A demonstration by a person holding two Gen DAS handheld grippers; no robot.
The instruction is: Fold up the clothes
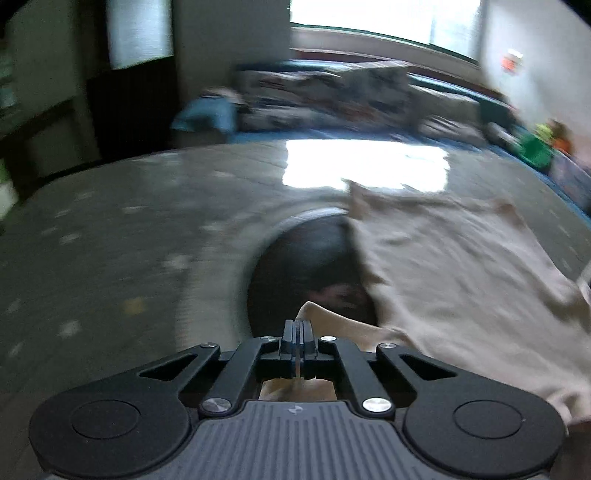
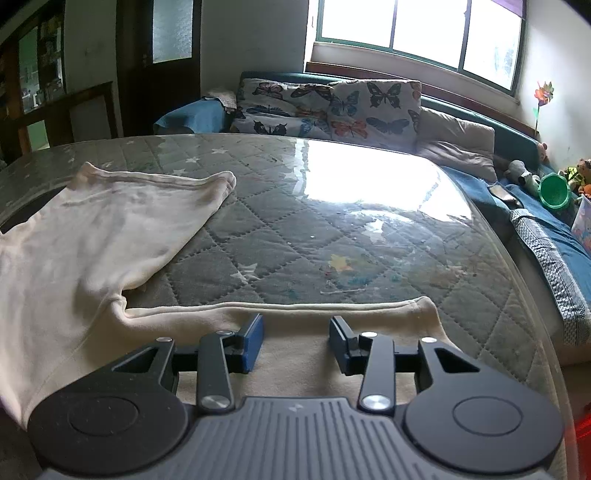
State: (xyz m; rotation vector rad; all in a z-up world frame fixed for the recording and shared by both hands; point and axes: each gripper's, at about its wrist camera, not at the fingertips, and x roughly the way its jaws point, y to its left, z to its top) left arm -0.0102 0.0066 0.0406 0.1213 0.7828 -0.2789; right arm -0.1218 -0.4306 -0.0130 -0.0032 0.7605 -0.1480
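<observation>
A cream garment (image 2: 92, 236) lies spread on the grey quilted star-print tabletop (image 2: 295, 229). One long part reaches to the far left and another runs across just in front of my right gripper (image 2: 297, 339). That gripper hovers over this near part, open, with its blue pads (image 2: 255, 338) apart and only flat cloth below them. The left wrist view is blurred. In it my left gripper (image 1: 297, 332) is shut on a pinch of the cream garment (image 1: 461, 277), and a small peak of cloth pokes up past the fingertips. The rest of the garment trails off to the right.
A dark oval patch (image 1: 306, 258) shows on the table beside the garment. Behind the table stands a sofa with butterfly cushions (image 2: 328, 107) and a blue cover. Soft toys and a green cup (image 2: 552, 190) lie at the right. Glare from the window (image 2: 417, 29) falls on the tabletop.
</observation>
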